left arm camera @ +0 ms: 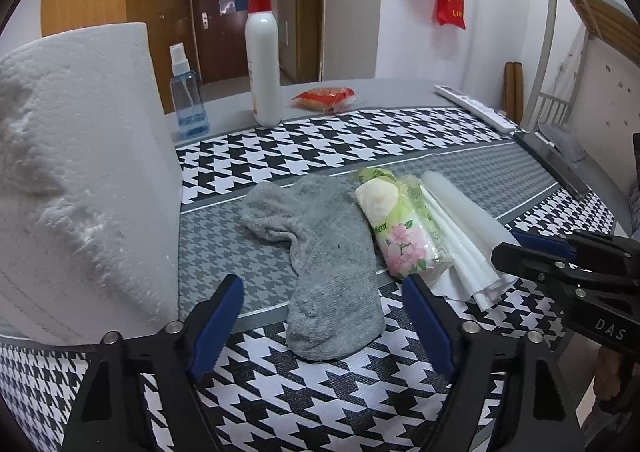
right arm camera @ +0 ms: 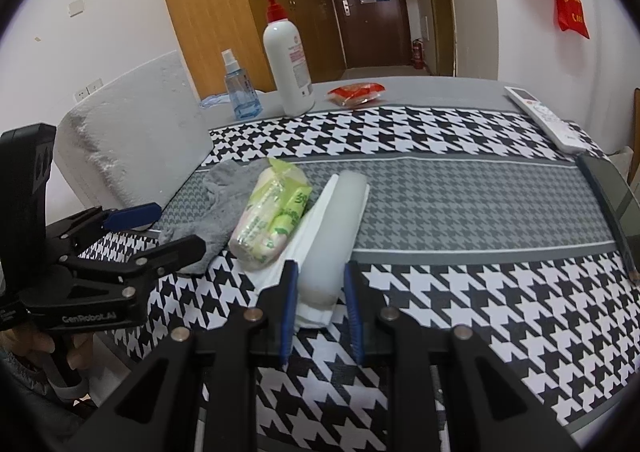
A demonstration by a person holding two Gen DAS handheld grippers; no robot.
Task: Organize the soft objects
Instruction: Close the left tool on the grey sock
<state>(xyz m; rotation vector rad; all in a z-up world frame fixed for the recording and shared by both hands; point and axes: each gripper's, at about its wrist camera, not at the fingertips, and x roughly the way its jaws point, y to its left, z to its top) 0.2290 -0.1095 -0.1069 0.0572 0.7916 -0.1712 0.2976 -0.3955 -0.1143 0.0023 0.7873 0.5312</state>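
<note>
Left gripper jaws apart, straddling toe of grey sock. Right gripper clamped on white roll, roll just beyond tissue pack from sock.

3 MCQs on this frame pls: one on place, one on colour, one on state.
1. What lies directly right of the gray sock in the left wrist view?
A. spray bottle
B. tissue pack
C. remote

2. What colour is the pump on the tall white bottle?
A. red
B. blue
C. green

3. How does the left gripper stand?
A. shut on the sock
B. shut on the foam block
C. open, the sock's toe between its fingers

Key:
1 B: the tissue pack lies along the sock's right edge, with a white roll beyond it.
2 A: the pump head is red in both views.
3 C: the blue pads stand well apart on either side of the sock and do not press on it.
</note>
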